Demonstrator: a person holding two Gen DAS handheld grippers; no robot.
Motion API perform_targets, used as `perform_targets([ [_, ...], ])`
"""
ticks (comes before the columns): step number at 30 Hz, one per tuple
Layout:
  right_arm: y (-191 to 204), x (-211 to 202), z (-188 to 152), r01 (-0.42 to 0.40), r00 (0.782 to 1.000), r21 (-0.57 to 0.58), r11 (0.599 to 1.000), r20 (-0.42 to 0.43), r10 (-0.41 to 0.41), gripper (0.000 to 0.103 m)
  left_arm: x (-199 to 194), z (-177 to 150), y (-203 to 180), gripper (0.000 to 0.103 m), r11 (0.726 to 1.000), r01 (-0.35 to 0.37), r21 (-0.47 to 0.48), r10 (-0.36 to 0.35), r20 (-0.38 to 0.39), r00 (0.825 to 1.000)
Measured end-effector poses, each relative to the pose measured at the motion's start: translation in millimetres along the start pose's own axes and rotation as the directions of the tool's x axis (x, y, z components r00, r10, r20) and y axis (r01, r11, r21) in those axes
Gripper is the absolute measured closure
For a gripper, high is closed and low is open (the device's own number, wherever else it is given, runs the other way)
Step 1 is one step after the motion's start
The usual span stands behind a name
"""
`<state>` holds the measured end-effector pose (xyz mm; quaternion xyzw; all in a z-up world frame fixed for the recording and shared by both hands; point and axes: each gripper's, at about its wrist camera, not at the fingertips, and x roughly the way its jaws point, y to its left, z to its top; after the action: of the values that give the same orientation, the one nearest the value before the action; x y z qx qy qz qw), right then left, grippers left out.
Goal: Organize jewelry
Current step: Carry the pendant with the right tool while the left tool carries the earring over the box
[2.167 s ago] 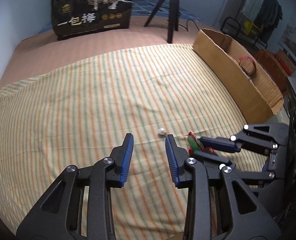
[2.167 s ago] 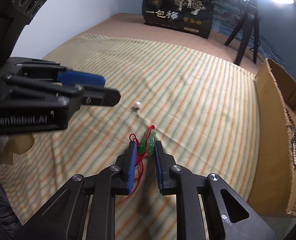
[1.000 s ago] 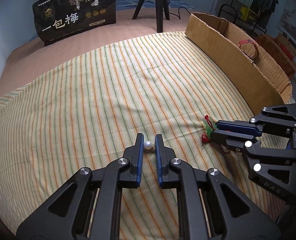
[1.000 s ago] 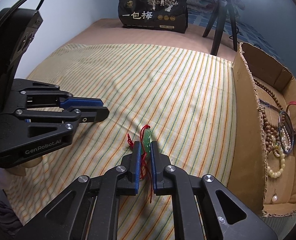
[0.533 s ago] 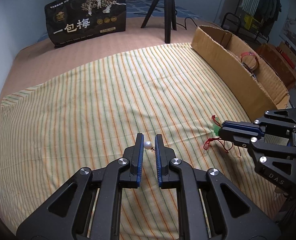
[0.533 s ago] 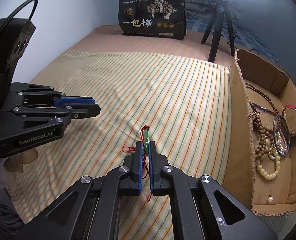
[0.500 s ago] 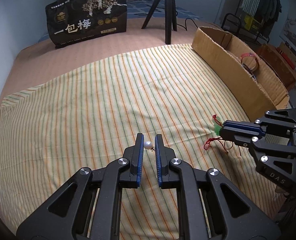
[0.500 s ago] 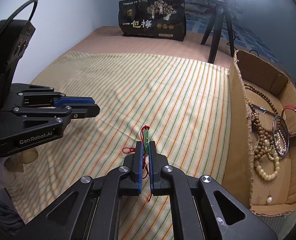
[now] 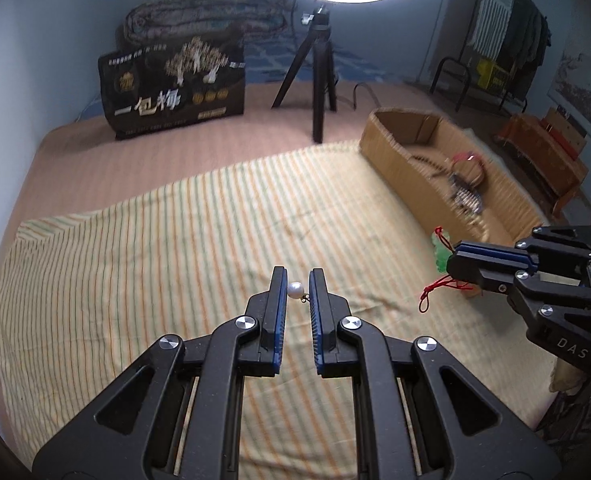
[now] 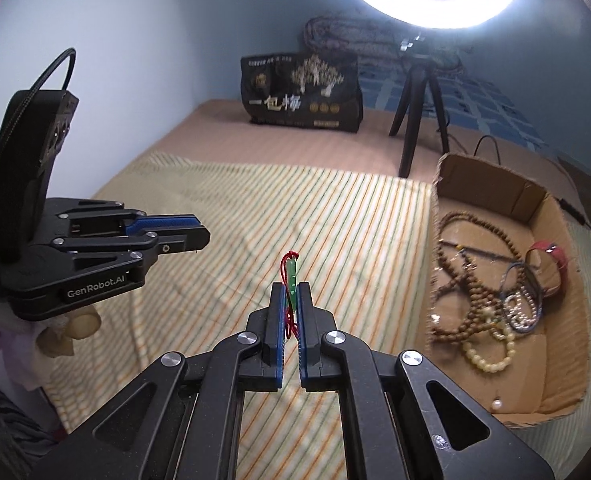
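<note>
Your left tool (image 9: 295, 289) is clenched on a small pearl pendant (image 9: 295, 289), which sits between the blue pads near their tips and is lifted clear of the bed. Your right tool (image 10: 291, 300) is clenched on a green pendant (image 10: 292, 276) with a red cord (image 10: 285, 266); the stone stands up out of the pads and the cord hangs loose below them.

Under both tools lies the striped cloth (image 9: 175, 240) on the bed, and I see no other jewelry left on it. To your right, at the edge of the cloth, stands the cardboard box (image 10: 435, 240). Inside it already lie a long string of brown beads (image 10: 471, 292), a pale bead bracelet (image 10: 491, 360), a red band (image 10: 551, 252) and a single pearl (image 10: 496, 404).

So I judge the task is almost finished: both last pieces are picked up, and what is left is to carry them over the box wall and release them inside.
</note>
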<state>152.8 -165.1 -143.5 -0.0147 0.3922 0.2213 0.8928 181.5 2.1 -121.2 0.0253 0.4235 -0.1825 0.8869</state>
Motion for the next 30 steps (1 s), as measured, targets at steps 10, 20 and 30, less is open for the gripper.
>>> perform_targets([
  [10, -34.1, -39.0, 6.4, 0.036, 0.998, 0.047, 0.998, 0.047, -0.038, 0.099, -19.5, 18.8, -46.0, 0.094, 0.998, 0.054, 0.036, -0.056, 0.065, 0.996],
  [20, -78.3, -67.2, -2.2, 0.091, 0.995, 0.106, 0.99, 0.042, -0.096, 0.099, -13.4, 30.8, -103.2, 0.094, 0.99, 0.101, 0.102, -0.11, 0.082, 0.991],
  [30, -121.7, -77.4, -3.7, 0.134, 0.991, 0.155, 0.979, 0.011, -0.137, 0.099, 5.2, 40.1, -147.1, 0.094, 0.98, 0.157, 0.119, -0.166, 0.072, 0.984],
])
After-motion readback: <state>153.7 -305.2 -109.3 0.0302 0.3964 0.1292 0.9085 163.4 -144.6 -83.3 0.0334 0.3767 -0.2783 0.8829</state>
